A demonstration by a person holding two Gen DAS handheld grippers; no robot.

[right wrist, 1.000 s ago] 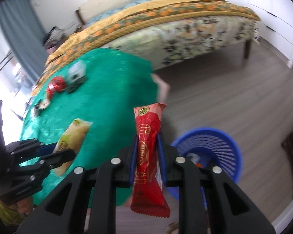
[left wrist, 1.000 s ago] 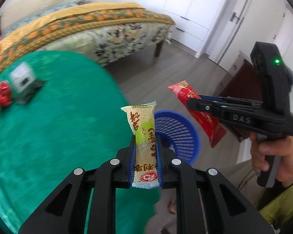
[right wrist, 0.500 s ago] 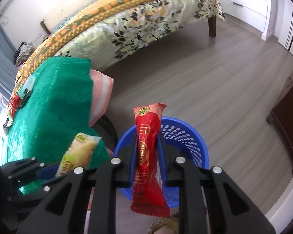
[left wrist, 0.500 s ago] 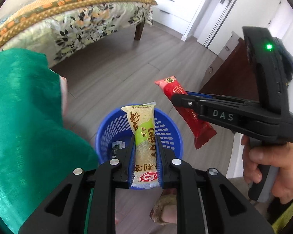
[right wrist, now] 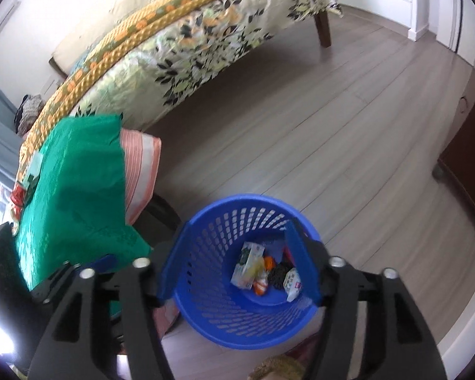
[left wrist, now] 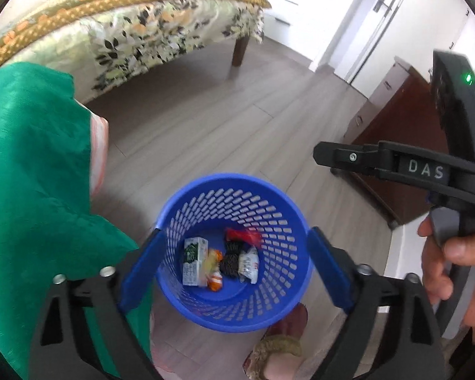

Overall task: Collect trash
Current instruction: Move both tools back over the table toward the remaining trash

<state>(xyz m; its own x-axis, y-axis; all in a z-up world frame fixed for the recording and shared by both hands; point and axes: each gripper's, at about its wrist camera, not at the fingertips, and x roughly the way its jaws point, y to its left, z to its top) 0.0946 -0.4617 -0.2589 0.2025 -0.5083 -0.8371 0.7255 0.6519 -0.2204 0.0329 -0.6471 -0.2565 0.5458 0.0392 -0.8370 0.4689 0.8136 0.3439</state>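
Observation:
A blue plastic basket (left wrist: 288, 212) stands on the wood floor, directly below both grippers; it also shows in the right wrist view (right wrist: 205, 281). Inside lie a small carton (left wrist: 193, 261), a red wrapper (left wrist: 242, 236), a white packet (left wrist: 248, 264) and other trash. My left gripper (left wrist: 234, 262) is open and empty above the basket. My right gripper (right wrist: 237, 262) is open and empty too, its body seen at the right of the left wrist view (left wrist: 392, 164).
A table under a green cloth (left wrist: 31, 174) stands left of the basket, with a red can (right wrist: 17, 194) at its far end. A bed with a floral cover (right wrist: 190, 41) lies beyond. A dark wood cabinet (left wrist: 405, 145) stands right. A slippered foot (left wrist: 278, 345) is by the basket.
Both grippers have opened over the basket. The green-and-white snack packet and the red wrapper have dropped out of the jaws into the basket.

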